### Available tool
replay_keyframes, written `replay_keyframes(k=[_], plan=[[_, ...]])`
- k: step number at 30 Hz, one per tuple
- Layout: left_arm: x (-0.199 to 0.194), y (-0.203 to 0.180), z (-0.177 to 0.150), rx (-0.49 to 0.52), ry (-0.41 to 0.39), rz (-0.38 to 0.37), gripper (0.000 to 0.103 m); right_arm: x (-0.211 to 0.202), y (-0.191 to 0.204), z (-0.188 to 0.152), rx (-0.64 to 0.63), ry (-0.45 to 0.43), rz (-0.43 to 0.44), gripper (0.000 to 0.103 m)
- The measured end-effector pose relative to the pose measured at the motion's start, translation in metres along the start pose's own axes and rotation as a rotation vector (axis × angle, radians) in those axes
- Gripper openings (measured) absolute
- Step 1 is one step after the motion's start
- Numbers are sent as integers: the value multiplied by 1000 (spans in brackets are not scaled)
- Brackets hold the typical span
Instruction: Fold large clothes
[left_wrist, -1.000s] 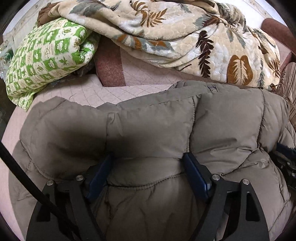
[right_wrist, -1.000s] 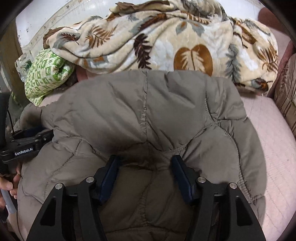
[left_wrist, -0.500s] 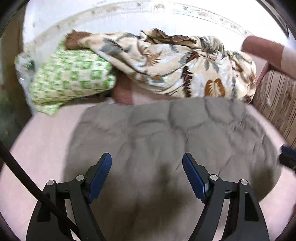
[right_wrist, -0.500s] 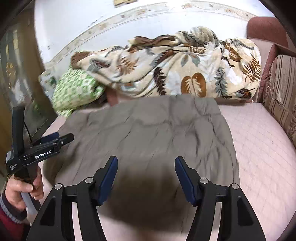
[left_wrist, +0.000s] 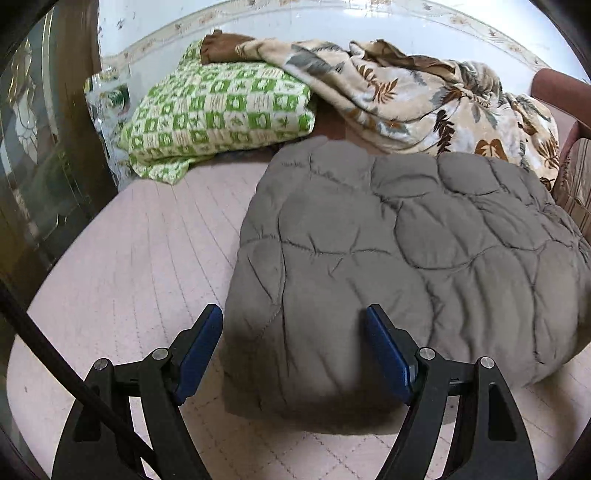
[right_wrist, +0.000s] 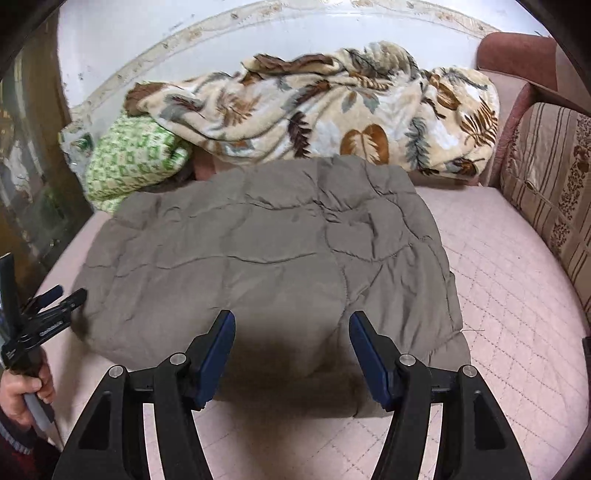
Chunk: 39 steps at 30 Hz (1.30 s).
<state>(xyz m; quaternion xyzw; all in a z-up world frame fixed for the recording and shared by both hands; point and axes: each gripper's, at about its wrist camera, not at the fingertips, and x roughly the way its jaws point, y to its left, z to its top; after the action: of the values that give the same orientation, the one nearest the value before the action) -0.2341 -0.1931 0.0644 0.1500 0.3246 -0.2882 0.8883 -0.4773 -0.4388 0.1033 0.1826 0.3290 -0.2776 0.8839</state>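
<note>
The left hand-held gripper (left_wrist: 295, 328) hangs above the near left corner of the folded jacket (left_wrist: 406, 266), its two blue-padded fingers (left_wrist: 199, 350) spread apart with nothing pinched between them; the left pad sits over bare mattress, the right one over the jacket's near edge. The right hand-held gripper (right_wrist: 291, 336) hovers likewise over the jacket's near edge (right_wrist: 266, 266), fingers (right_wrist: 218, 350) parted and gripping nothing (a dark shadow falls on the fabric just below them). In the right wrist view the left tool (right_wrist: 40, 321) shows at the far left, held by a hand (right_wrist: 22, 387) with a dark red sleeve cuff beneath it.

The jacket, a grey-brown quilted puffer, lies folded into a thick, roughly rectangular bundle on the pink quilted mattress (left_wrist: 140, 266), flat and free of both tools. Its far edge reaches close to a crumpled leaf-patterned blanket (right_wrist: 325, 118) in cream, brown and grey, heaped along the wall. Beside that blanket, to the left, rests a green-and-white checked bundle (left_wrist: 221, 110), partly tucked under the blanket's end. On the right of the mattress stands a striped cushion (right_wrist: 546, 177) against a reddish-brown upholstered arm (right_wrist: 517, 51). A pale wall with a patterned border (right_wrist: 184, 33) runs behind everything.
</note>
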Motion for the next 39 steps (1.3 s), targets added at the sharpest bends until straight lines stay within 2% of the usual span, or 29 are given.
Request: replay_keyframes(k=[5,9,13,15,18,20,24,26,28,30,34,39], plan=[[20,4,-4,-32,48,-44,80,39,-13,-8,62,86,-20,68],[39,13,-7,-106,109,-92,85,56,-18,-16,90,112,-13,72],[38,19,-11,-175,98,-119,86,68,-24,-18,124,154,7,73],[27,22,-12,-192,74,-119,85,57,-22,-16,119,142,1,73],[-2,28,-11,-193,14,-85,84,19,-14,-22,122,55,92,73],[-30,33,-12,-183,-48,-65,84,-14,-8,-35,78,-6,105,73],[-64,41,-22,-161,-111,-24,84,-54,-9,-63,31,-36,124,73],[-73,50,-34,-177,-100,-13,84,-64,-19,-75,52,-41,122,73],[-72,58,-43,-206,-55,-33,84,-68,-32,-87,96,-51,112,73],[-69,66,-48,-237,-28,-16,84,-63,-40,-90,143,-21,92,73],[-64,69,-52,-267,4,-16,84,-69,-59,-92,243,-39,113,73],[-57,64,-58,-279,50,-61,84,-76,-66,-96,316,-62,126,73]])
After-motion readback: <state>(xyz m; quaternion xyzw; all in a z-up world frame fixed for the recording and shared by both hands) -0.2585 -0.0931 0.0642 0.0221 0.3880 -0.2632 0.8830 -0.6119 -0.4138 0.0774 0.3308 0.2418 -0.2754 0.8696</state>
